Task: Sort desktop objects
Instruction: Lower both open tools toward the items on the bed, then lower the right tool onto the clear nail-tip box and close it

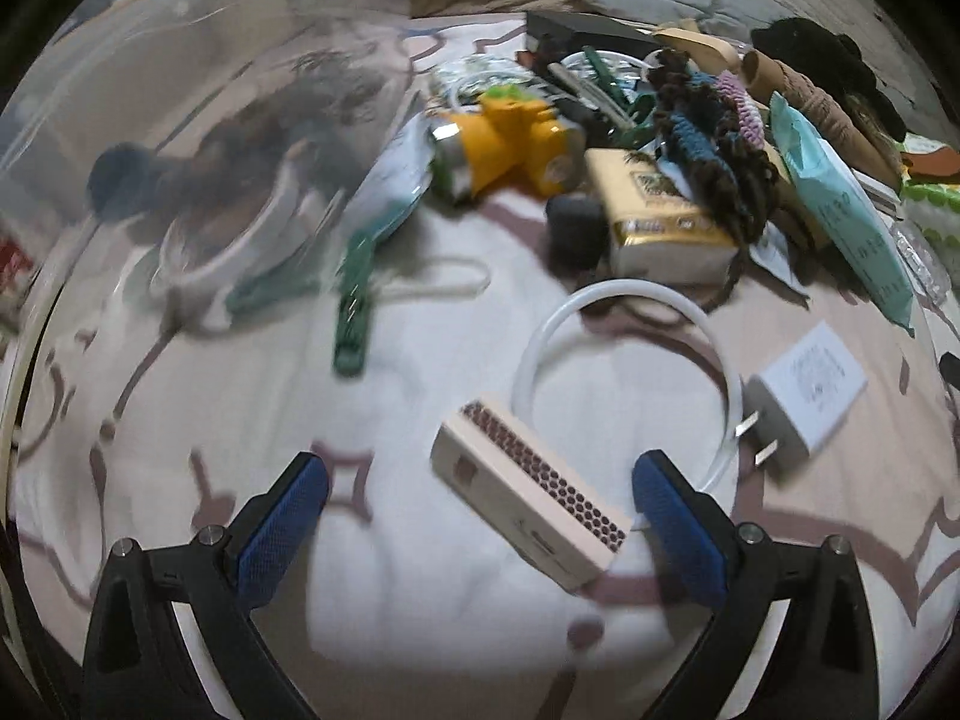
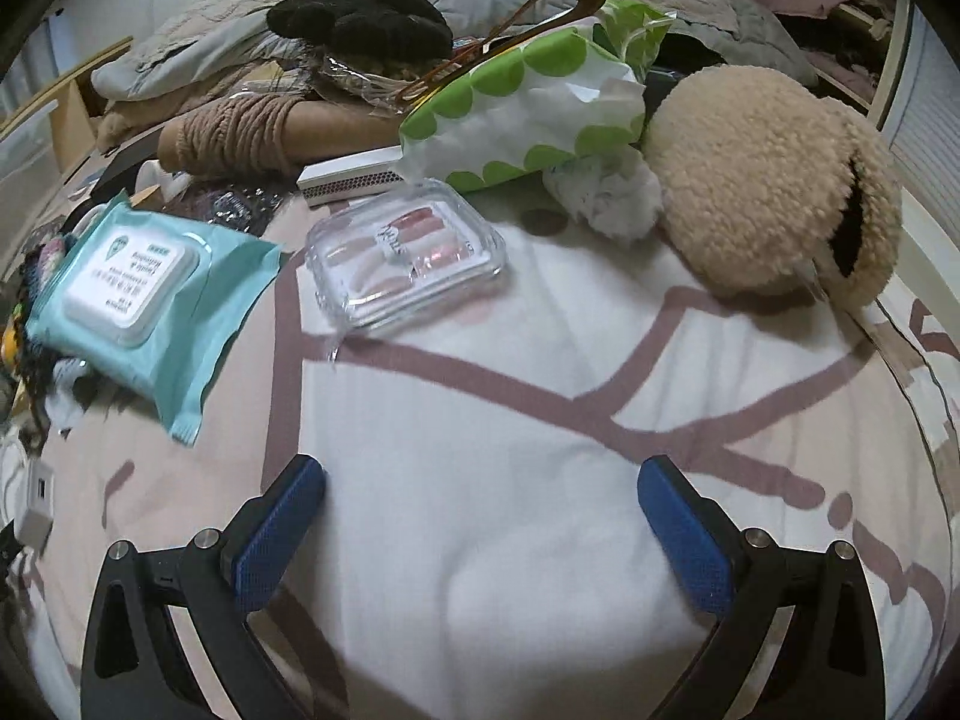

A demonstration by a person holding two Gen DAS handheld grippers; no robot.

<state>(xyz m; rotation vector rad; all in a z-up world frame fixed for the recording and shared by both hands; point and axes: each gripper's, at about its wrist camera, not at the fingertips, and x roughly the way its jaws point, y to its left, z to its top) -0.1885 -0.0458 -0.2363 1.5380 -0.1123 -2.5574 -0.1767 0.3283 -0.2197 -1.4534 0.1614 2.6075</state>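
Observation:
My left gripper [image 1: 480,492] is open just above the patterned bedspread [image 1: 420,612]. A beige matchbox [image 1: 531,501] lies slanted between its blue pads, nearer the right pad [image 1: 675,531]; neither pad presses on it. Beyond it lie a white cable loop [image 1: 624,300] and a white charger plug [image 1: 801,399]. A heap of small objects fills the far side, with a yellow toy camera [image 1: 516,141] and a tissue pack [image 1: 660,222]. My right gripper [image 2: 480,498] is open over bare bedspread [image 2: 480,570], holding nothing. Ahead of it sit a clear case of press-on nails [image 2: 405,258] and a teal wet-wipes pack [image 2: 138,294].
A clear plastic bin [image 1: 180,150] with blurred contents stands at the left. A green clip [image 1: 354,312] lies by it. In the right wrist view, a fluffy beige pouch [image 2: 762,180], a green-dotted bag [image 2: 528,102], a second matchbox [image 2: 354,180] and black knitwear [image 2: 366,18] crowd the far side.

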